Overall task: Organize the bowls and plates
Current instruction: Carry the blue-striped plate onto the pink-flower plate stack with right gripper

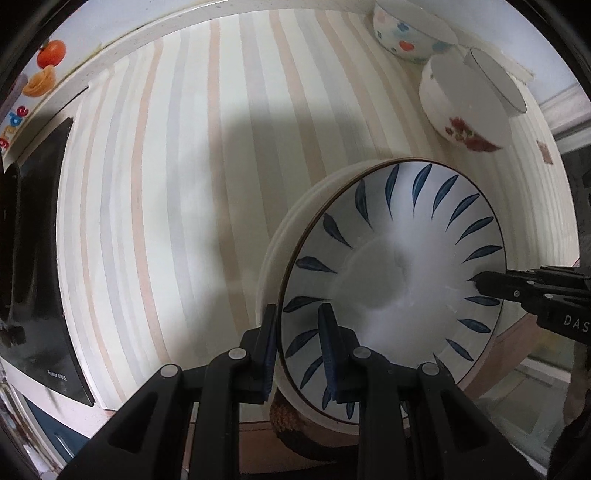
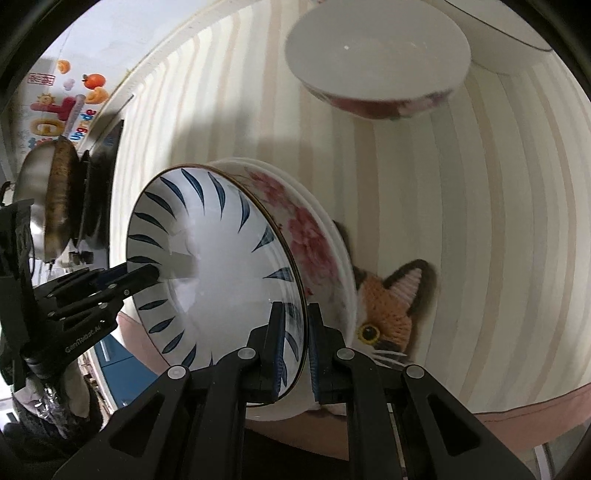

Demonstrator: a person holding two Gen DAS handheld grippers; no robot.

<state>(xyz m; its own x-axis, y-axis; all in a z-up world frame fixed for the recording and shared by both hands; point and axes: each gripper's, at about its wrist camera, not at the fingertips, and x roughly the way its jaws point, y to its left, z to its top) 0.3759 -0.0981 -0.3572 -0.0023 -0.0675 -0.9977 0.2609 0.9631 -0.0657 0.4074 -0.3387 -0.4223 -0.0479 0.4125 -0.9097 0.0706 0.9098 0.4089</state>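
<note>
Blue-leaf plate (image 1: 391, 280) on top of a stack of plates (image 1: 291, 236), held over a striped tablecloth (image 1: 166, 184). Left gripper (image 1: 301, 347) closed on the near rim, one finger inside the plate, the other outside the stack. Right gripper (image 2: 295, 343) likewise clamped on the opposite rim, pinching the blue-leaf plate together with a pink-flowered plate (image 2: 314, 236) beneath it. Each gripper visible in the other's view, tip at the plate's edge. Stack partly covering a crocheted fox-face coaster (image 2: 391, 302). Farther across the cloth: white bowl with red flowers (image 1: 465, 110); beside it, bowl with blue and red flowers (image 1: 402, 33). Dark induction cooker (image 1: 40, 229) at the cloth's left edge.
</note>
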